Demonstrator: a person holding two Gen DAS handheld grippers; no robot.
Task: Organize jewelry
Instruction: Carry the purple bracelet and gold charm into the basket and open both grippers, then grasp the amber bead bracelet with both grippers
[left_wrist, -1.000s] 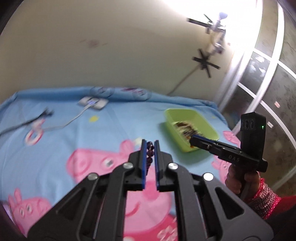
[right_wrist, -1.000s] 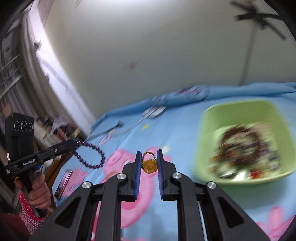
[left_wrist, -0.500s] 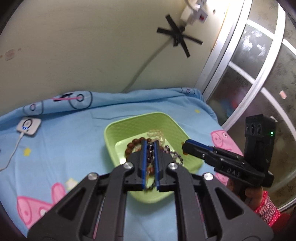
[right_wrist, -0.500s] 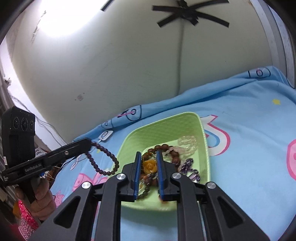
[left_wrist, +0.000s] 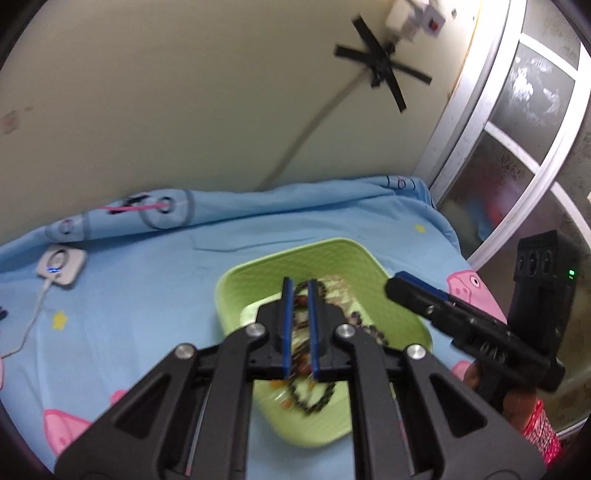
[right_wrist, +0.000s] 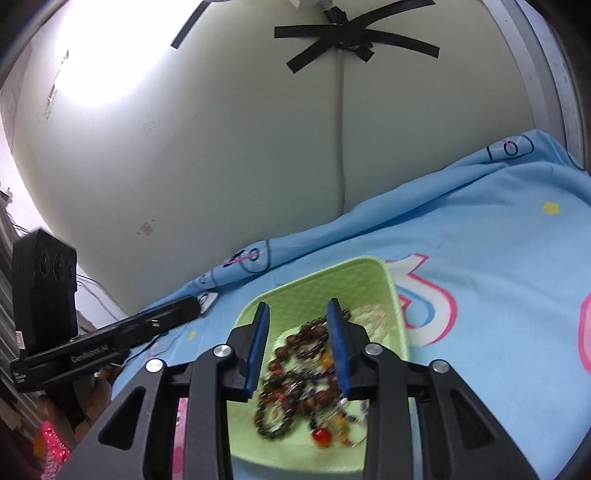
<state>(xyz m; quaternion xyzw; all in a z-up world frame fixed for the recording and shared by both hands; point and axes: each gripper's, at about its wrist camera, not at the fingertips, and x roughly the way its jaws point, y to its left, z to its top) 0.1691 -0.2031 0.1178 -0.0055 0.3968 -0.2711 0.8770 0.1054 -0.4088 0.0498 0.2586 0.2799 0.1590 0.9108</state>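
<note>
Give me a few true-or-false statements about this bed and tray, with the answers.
1. The tray is green. True.
2. The tray is empty. False: bead bracelets lie piled in it.
3. The bedsheet is blue with pink cartoon pigs. True.
4. The right gripper clamps a bracelet. False: its jaws have just been opening, with nothing pinched between them.
5. The white charger sits in the tray. False: it lies on the bedsheet.
</note>
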